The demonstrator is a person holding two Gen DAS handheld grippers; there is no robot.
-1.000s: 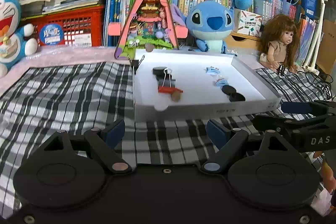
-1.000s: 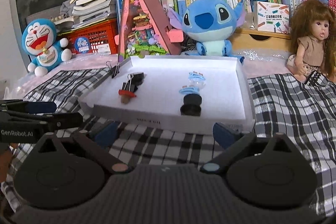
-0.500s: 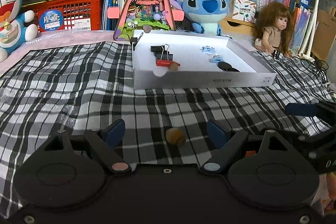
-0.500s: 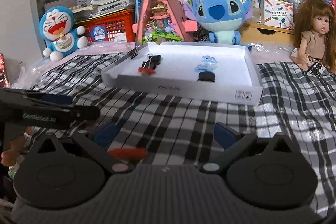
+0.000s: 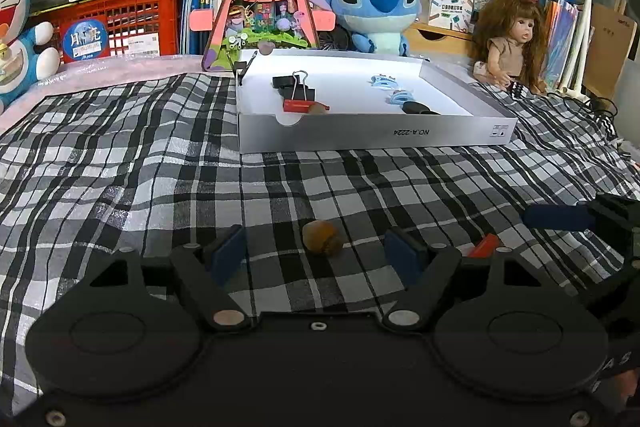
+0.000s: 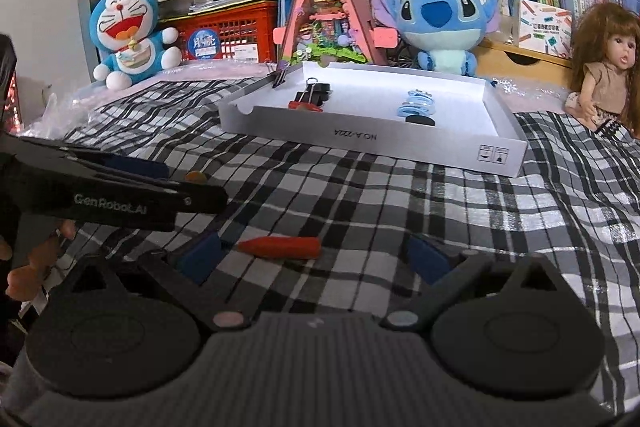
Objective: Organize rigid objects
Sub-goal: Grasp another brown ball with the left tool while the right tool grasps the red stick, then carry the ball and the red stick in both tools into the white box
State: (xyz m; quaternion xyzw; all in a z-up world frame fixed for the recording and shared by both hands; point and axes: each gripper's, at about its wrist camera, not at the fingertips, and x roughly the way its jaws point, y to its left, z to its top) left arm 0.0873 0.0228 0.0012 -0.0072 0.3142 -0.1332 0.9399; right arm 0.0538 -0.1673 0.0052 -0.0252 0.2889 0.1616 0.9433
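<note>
Low in the frame, the left gripper (image 5: 318,253) is closing around a small brown nut (image 5: 322,236), not squeezing yet. The right gripper (image 6: 312,257) stays wide around a red clip (image 6: 280,247). Both probably belong in the white box (image 5: 372,139) higher up.

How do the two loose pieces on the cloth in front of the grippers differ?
The brown piece is a rounded lump; the red piece is long and slim. The brown one sits midway between the closing left gripper jaws; the red one lies nearer the right gripper's left finger. Both rest untouched on the checked cloth.
</note>
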